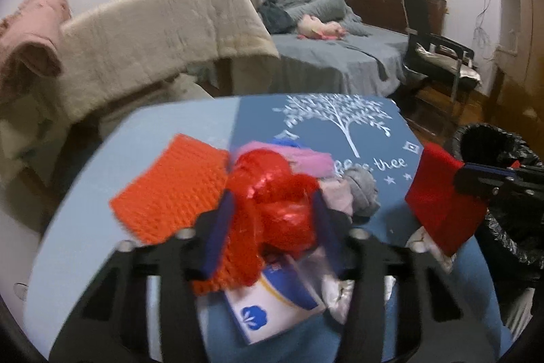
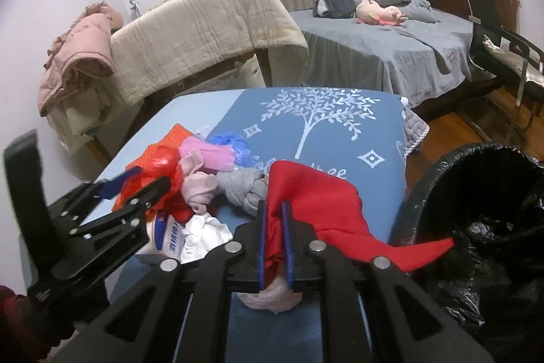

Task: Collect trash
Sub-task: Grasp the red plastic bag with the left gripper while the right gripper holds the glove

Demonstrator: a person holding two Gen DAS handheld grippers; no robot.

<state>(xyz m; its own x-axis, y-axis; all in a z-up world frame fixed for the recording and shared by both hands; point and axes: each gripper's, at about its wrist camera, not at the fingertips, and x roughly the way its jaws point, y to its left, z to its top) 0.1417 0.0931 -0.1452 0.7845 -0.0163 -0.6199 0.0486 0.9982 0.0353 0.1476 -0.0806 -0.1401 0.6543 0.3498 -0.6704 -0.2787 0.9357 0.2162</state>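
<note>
**A:** Where's the trash you're after?

**B:** Your left gripper [image 1: 272, 220] has its jaws around the crumpled red plastic bag [image 1: 272, 193] in the pile on the surface [image 2: 340, 138]; whether the pads already press it, I cannot tell. Your right gripper [image 2: 273, 233] has its jaws closed on the red cloth [image 2: 312, 196], which hangs just beside the black-lined bin [image 2: 476, 193], probably so you can drop it in.

**A:** And around that?

**B:** An orange knitted piece [image 1: 170, 189], pink and grey socks [image 2: 238, 186] and a white packet [image 1: 272, 305] crowd the bag. The surface wears a blue cover with a white tree. Beyond it stand a bed [image 2: 391, 46], a quilt-draped rack [image 2: 204, 19] and a chair [image 2: 503, 50].
</note>
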